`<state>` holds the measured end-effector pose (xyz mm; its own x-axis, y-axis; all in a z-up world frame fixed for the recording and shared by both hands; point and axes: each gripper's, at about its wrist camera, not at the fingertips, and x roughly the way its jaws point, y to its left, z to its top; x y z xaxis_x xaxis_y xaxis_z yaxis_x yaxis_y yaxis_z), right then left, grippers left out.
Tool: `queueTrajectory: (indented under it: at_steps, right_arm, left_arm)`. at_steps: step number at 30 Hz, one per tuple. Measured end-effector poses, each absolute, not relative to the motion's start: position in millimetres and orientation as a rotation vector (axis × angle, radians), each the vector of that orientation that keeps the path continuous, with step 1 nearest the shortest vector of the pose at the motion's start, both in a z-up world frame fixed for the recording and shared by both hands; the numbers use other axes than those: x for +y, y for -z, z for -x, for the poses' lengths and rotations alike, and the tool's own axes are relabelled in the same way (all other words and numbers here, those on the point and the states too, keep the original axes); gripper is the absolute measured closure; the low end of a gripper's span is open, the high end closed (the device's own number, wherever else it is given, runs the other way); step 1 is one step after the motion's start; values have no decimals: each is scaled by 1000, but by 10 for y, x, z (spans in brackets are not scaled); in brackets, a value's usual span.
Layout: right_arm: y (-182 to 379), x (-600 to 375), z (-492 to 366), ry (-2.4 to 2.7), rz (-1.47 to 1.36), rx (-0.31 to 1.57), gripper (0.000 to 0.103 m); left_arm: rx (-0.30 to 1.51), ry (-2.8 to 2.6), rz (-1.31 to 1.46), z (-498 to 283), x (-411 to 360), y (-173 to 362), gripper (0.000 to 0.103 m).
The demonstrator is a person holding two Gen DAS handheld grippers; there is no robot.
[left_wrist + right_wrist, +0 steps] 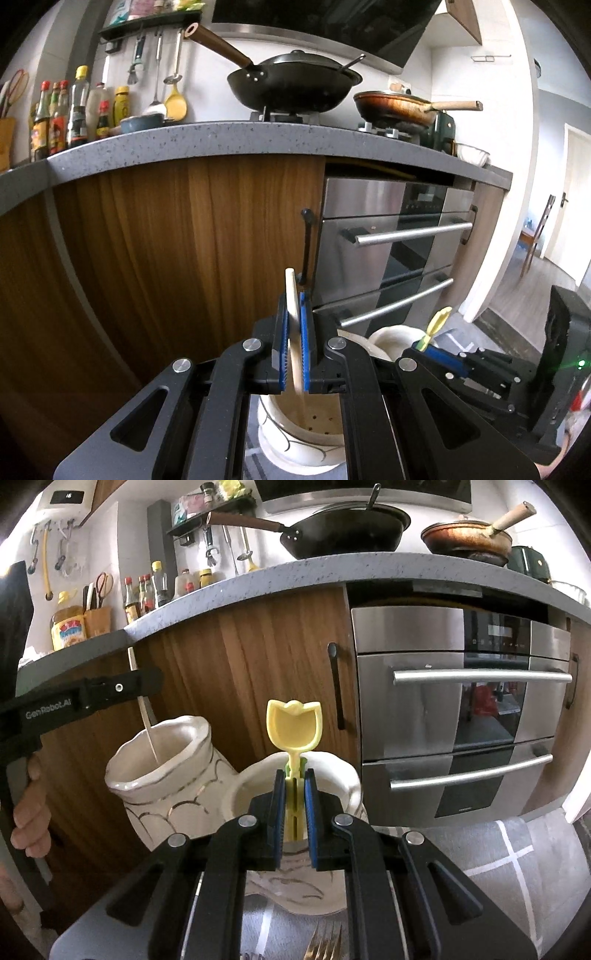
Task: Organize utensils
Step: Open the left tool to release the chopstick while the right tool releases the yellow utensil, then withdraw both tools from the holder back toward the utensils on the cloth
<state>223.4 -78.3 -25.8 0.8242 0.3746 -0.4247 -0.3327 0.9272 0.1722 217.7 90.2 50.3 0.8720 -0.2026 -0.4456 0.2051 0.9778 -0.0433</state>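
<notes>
My left gripper (pixel 294 301) is shut on a pale wooden chopstick (pixel 291 295) and holds it upright over a white ceramic holder with gold lines (pixel 295 448). In the right wrist view the chopstick (pixel 146 722) hangs with its tip inside that holder (pixel 162 779). My right gripper (pixel 294 775) is shut on a yellow tulip-shaped spoon (pixel 294 725), held upright over a second white ceramic holder (pixel 332 775). The spoon (pixel 437 321) and the second holder (pixel 391 341) also show in the left wrist view.
Both holders stand on a grey mat with white lines (pixel 498 853) on the floor. Fork tines (pixel 325 947) lie at the bottom edge. Behind are a wooden cabinet door (pixel 266 686), a steel oven (pixel 461 709) and a grey countertop (pixel 221 138) with pans and bottles.
</notes>
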Motion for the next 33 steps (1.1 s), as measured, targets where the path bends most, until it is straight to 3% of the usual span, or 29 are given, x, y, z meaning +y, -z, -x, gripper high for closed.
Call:
queueTrajectory:
  at_steps: [5,9,11,14,15,17,21,28,33]
  right_arm:
    - [231,-775,-2235,-375,-91,465,93]
    - [222,-778,-2237,-373,-91,463,93]
    - [214,-780,-2235,-370,-90,459,91]
    - [183,-797,-2227,-370,-102,450,74]
    - [171,-809,-2219,-371,-106,446,70]
    - [153,-818,-2210,-367,-104,441,70]
    - [106,-869,-2173,-359,-115,426,49]
    - [3,-1070,-2048,-329,-172,396,7]
    - [-133,-1316,-1855,-275,-176,393,5]
  left_arm:
    - [473,207,-4,-2191,905,-492,96]
    - [472,199,-6,-2191,913,-486,82]
    - [470,198,-6,-2186,918,-487,80]
    - [469,194,4,-2184,935,-491,65]
    - [467,191,9,-2180,944,-494,54]
    - [458,187,16,-2168,957,-509,47]
    - [436,167,34,-2135,993,-541,22]
    - [409,82,61,-2105,1066,-592,7]
    - [394,37,49,-1919,1109,-675,5]
